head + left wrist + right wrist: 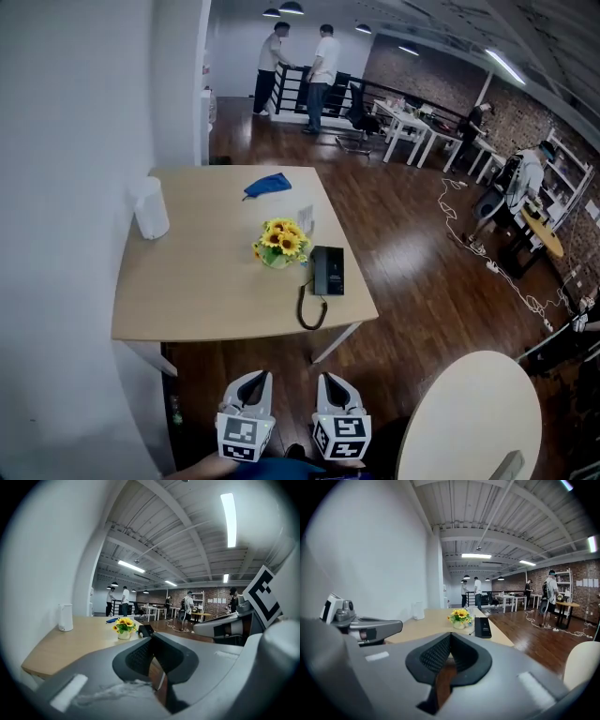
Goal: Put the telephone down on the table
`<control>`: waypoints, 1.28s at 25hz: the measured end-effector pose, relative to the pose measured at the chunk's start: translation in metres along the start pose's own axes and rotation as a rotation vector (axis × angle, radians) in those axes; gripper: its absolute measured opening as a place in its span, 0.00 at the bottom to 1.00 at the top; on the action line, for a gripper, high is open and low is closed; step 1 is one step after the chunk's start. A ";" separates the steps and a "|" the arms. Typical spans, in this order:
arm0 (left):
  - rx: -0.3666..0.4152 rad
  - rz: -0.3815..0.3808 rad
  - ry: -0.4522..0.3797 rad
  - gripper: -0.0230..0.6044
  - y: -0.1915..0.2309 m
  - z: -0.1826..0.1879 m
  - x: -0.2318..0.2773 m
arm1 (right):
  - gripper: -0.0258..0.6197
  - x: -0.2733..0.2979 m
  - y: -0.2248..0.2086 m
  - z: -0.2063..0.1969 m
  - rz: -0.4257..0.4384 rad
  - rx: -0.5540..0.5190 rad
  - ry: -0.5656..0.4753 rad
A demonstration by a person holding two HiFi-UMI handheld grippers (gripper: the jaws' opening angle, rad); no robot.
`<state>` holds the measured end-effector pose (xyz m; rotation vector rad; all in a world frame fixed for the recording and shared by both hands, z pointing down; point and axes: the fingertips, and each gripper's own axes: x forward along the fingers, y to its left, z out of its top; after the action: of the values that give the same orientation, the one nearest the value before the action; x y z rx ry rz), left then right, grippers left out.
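A black telephone [327, 270] lies flat near the right front edge of the light wooden table [197, 300], and its coiled cord [309, 314] loops toward the table's front edge. It also shows small and far off as the telephone [145, 630] in the left gripper view and the telephone [482, 626] in the right gripper view. Both grippers hang side by side in front of the table, well short of it. My left gripper [253, 382] [151, 639] has its pads together with nothing between them. My right gripper [334, 382] [450, 635] is shut and empty too.
A pot of yellow flowers [280, 242] stands just left of the telephone. A white cylinder [151, 208] sits by the wall and a blue cloth [267, 184] lies at the far edge. A round white table [469, 422] is at lower right. People stand in the far room.
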<state>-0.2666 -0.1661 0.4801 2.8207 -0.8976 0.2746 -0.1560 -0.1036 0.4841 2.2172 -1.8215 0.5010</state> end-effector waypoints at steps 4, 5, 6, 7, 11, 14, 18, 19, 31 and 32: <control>0.008 0.017 -0.014 0.06 -0.009 0.002 -0.002 | 0.03 -0.009 -0.002 -0.002 0.006 0.000 -0.027; 0.008 0.023 -0.017 0.06 -0.012 0.001 -0.002 | 0.03 -0.011 -0.003 -0.005 0.010 0.000 -0.027; 0.005 0.030 -0.015 0.06 -0.014 -0.002 -0.001 | 0.03 -0.013 -0.005 -0.007 0.014 0.000 -0.027; 0.003 0.034 -0.009 0.06 -0.016 -0.005 0.000 | 0.03 -0.013 -0.006 -0.010 0.016 -0.002 -0.028; 0.020 0.010 -0.001 0.06 -0.031 -0.009 0.005 | 0.03 -0.019 -0.016 -0.009 0.015 -0.010 -0.057; 0.046 -0.014 0.002 0.06 -0.042 -0.006 0.009 | 0.03 -0.023 -0.024 -0.003 0.010 -0.010 -0.092; 0.017 -0.013 0.006 0.06 -0.043 -0.007 0.008 | 0.03 -0.027 -0.027 0.002 0.007 -0.014 -0.115; 0.016 -0.013 0.002 0.06 -0.043 -0.006 0.008 | 0.03 -0.028 -0.027 0.003 0.005 -0.014 -0.121; 0.026 -0.018 0.001 0.06 -0.044 -0.009 0.003 | 0.03 -0.031 -0.024 -0.001 0.003 -0.021 -0.116; 0.027 -0.016 0.001 0.06 -0.044 -0.010 0.002 | 0.03 -0.032 -0.023 -0.002 0.003 -0.021 -0.115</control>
<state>-0.2406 -0.1292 0.4851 2.8508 -0.8767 0.2884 -0.1391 -0.0696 0.4738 2.2730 -1.8769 0.3605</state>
